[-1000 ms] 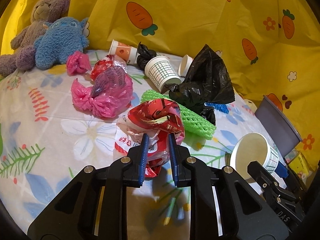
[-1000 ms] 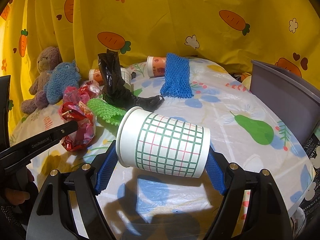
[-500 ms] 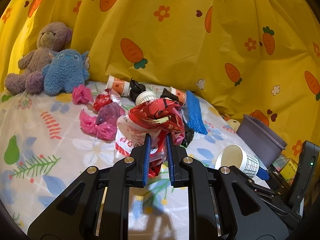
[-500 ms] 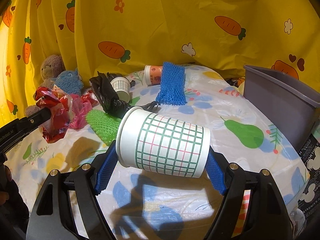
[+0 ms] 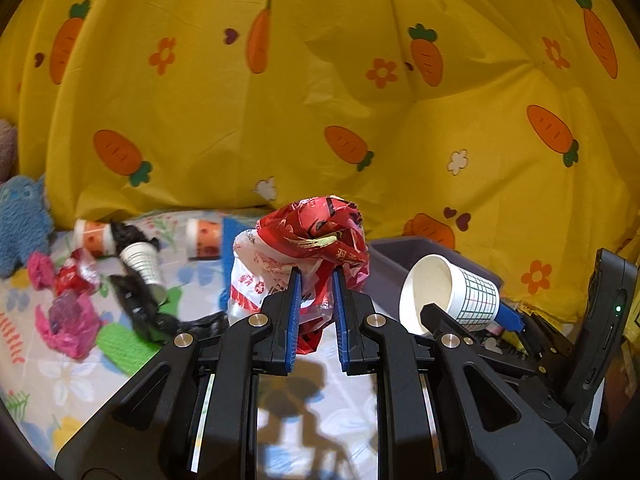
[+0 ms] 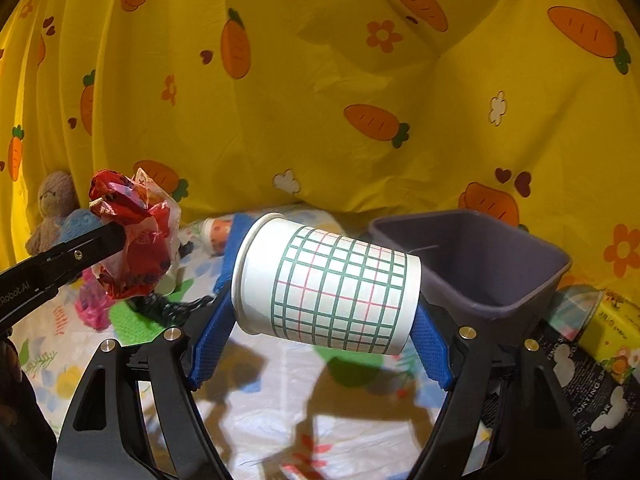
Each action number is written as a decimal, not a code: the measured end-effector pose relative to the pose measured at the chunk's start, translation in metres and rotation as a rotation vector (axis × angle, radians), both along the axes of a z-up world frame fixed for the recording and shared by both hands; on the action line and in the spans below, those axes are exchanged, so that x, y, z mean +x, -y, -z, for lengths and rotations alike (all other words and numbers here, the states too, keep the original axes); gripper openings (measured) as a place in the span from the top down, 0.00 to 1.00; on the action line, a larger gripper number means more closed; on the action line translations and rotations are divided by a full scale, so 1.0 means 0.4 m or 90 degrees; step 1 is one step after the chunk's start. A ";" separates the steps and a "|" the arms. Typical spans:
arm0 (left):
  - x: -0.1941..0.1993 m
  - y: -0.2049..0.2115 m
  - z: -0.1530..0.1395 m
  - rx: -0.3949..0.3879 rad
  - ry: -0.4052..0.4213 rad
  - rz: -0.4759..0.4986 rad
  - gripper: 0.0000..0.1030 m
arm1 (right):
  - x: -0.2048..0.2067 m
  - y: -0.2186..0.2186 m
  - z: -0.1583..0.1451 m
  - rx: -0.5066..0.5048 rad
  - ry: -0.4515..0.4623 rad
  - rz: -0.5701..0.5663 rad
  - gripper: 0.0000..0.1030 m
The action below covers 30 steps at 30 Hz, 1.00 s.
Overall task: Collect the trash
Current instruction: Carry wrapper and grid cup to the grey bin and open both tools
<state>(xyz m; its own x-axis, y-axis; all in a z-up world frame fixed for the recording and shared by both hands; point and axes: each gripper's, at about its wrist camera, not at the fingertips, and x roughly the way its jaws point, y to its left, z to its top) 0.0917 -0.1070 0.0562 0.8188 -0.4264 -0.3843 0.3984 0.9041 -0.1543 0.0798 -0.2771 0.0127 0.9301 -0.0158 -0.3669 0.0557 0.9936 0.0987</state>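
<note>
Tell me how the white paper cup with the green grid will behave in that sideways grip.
The white paper cup with the green grid lies sideways, pinched rim to base by the right hand-held gripper, so it probably resists crushing. It looks empty in the left wrist view, so likely light. Being round, it may roll if dropped short of the grey plastic bin.

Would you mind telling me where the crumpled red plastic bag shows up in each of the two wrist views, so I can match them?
Left wrist view: the red plastic bag sits at centre, pinched between the left gripper jaws.
Right wrist view: the same bag is at the left edge, held aloft on the left gripper's tip.
Shared landmark: the grey bin, just beyond the grid-pattern cup in both.
</note>
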 end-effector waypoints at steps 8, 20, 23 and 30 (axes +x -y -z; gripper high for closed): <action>0.150 0.242 -0.013 -0.006 -0.024 0.131 0.86 | 0.069 0.179 0.000 -0.031 0.001 0.106 0.25; 0.288 0.425 0.053 -0.023 -0.104 0.219 0.86 | 0.135 0.274 0.031 -0.025 -0.043 0.130 0.25; 0.313 0.447 0.073 -0.022 -0.123 0.228 0.86 | 0.147 0.281 0.042 -0.025 -0.055 0.131 0.25; 0.349 0.481 0.098 -0.022 -0.153 0.247 0.85 | 0.170 0.299 0.061 -0.025 -0.074 0.144 0.25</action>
